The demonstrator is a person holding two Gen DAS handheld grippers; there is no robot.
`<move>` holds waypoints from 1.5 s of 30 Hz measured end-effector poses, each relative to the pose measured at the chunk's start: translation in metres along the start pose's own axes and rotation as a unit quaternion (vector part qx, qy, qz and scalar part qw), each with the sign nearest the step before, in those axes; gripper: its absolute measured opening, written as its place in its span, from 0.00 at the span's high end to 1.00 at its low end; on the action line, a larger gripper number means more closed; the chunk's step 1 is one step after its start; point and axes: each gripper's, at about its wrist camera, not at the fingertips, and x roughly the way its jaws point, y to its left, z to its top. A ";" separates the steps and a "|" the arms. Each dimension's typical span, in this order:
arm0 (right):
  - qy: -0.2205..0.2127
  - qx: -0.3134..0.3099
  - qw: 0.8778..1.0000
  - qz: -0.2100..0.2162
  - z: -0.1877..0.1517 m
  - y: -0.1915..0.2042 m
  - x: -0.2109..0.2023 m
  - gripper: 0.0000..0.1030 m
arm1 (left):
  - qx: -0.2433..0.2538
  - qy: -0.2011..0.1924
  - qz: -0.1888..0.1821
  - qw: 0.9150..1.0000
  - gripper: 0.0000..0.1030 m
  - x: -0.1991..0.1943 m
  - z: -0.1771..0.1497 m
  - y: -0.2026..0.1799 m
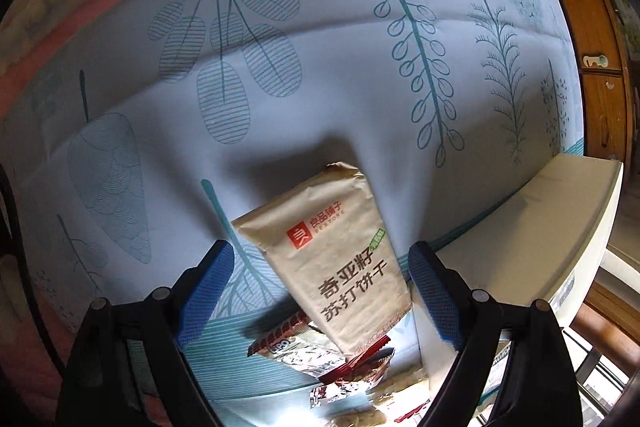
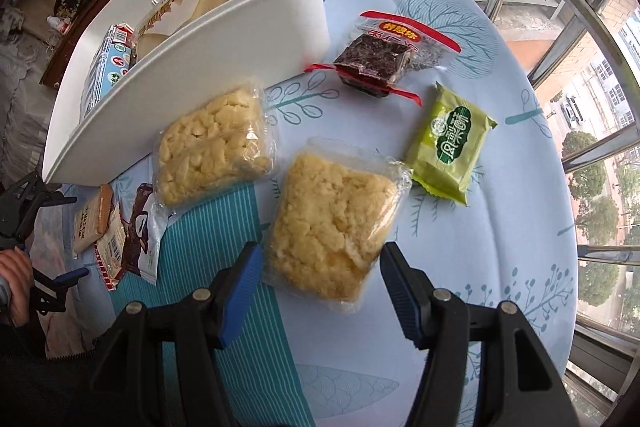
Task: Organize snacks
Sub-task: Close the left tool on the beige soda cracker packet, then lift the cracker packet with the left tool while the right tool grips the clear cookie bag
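I am looking along my left hand-held gripper [image 1: 320, 291], whose blue-padded jaws are standing spread wide and gripping nothing; between them, lying on a small heap of other wrappers, is a tan paper-look cracker packet with a red square logo and dark Chinese lettering [image 1: 336, 259]. Under its near end a red-and-silver foil wrapper [image 1: 320, 351] is poking out. All of this is resting on the counter, which is wearing a pale blue cloth printed with teal leaves [image 1: 320, 67], and the white plastic storage bin [image 1: 540, 227] is sitting just to the right. From the right wrist camera I am seeing my right hand-held gripper [image 2: 320, 287], also spread open and empty, hovering over a clear bag of pale yellow crumbly snack [image 2: 336, 223]. A second clear bag of the same yellow snack [image 2: 212, 151] is lying just beside the bin's wall. Farther off are a clear red-edged pack holding a dark brown block [image 2: 380, 57] and a green foil packet [image 2: 452, 143], each apart from the others. The bin is already holding several packets, among them a blue-and-white box [image 2: 108, 67] at its near end.
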 end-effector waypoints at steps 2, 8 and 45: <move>0.003 -0.004 1.000 -0.003 0.002 0.001 0.004 0.40 | -0.004 -0.003 0.006 1.000 0.15 0.003 0.002 -0.001; -0.003 -0.024 1.000 -0.009 0.010 0.012 0.016 0.40 | -0.011 -0.013 0.029 0.999 0.16 0.011 0.006 -0.014; 0.002 -0.097 0.992 -0.077 0.001 0.061 0.026 0.42 | -0.054 0.065 0.066 0.994 0.40 0.020 0.012 -0.011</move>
